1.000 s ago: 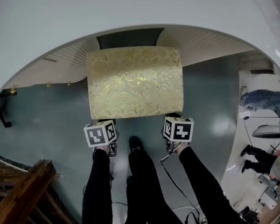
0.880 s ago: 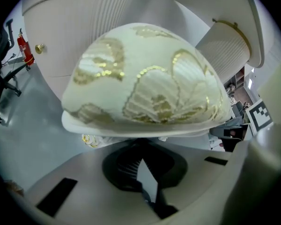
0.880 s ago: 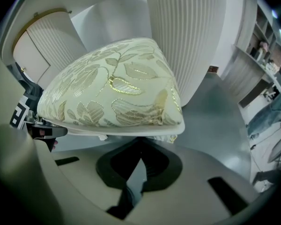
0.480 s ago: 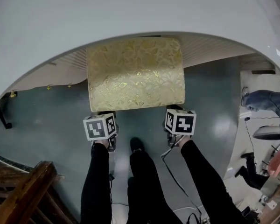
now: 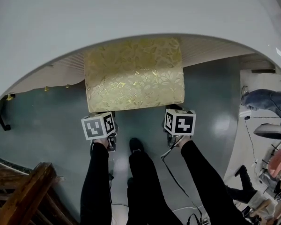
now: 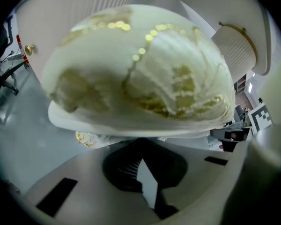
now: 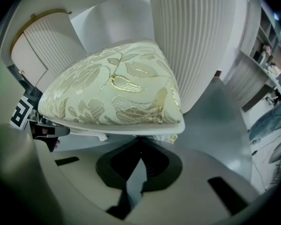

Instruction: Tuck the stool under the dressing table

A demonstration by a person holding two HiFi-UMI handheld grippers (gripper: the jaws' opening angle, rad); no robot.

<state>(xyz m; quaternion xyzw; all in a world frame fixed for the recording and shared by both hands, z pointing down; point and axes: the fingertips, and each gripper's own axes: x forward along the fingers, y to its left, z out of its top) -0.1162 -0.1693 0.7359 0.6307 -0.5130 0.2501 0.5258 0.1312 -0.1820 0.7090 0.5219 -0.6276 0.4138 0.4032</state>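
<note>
stool (image 5: 134, 74) farther in, deeper under dressing table (image 5: 131, 13)

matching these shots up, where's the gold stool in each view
Head view: stool at upper centre, its far edge under the dressing table.
Left gripper view: stool fills the upper middle.
Right gripper view: stool sits centre left.
Shared landmark: the table's ribbed white panels.
</note>
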